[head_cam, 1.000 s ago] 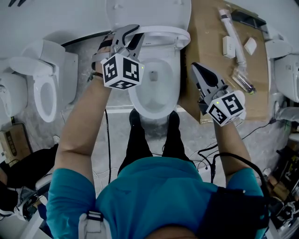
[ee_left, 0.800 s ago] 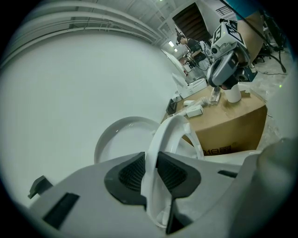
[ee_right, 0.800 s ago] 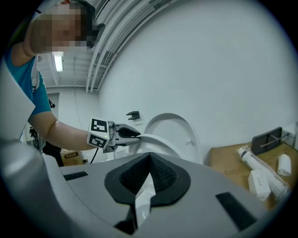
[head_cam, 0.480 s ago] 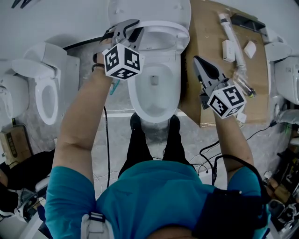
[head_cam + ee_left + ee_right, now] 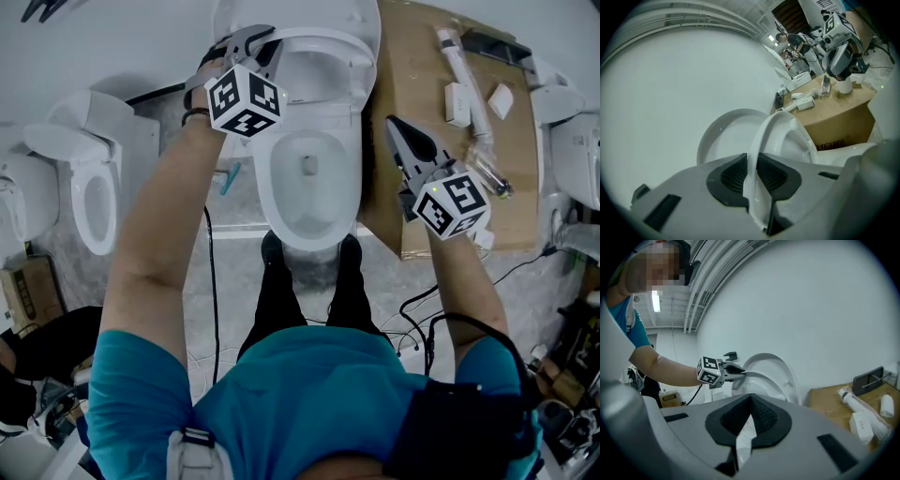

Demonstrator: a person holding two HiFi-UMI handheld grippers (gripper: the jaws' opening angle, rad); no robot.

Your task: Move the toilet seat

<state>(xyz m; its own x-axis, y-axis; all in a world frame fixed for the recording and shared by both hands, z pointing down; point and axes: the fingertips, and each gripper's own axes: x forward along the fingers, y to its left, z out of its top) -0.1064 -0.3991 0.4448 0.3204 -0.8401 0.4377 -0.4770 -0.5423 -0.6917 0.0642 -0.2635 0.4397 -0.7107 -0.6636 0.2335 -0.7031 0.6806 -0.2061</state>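
While my left claw [image 5: 258, 39], jaws just closing, clamps the left rim of the toilet seat [image 5: 764, 131], half-raised over the bowl [image 5: 266, 178] toward the far lid [image 5: 722, 136], my right claw [image 5: 396, 133] idles clenched, empty, at right, and I reckon the seat's stiff, light, slick plastic, so the rim edge is the hold.

Workshop or test bay, not a household bathroom. Three toilets stand in a row on bare concrete floor [image 5: 234, 281]: left toilet [image 5: 89, 187], centre toilet [image 5: 309, 183], right toilet [image 5: 574, 141]. Cardboard box [image 5: 412, 84] right of centre carries loose plumbing parts [image 5: 473, 89]. Cables [image 5: 419, 302] trail across the near floor. Exposed ceiling pipes [image 5: 701, 287] overhead.
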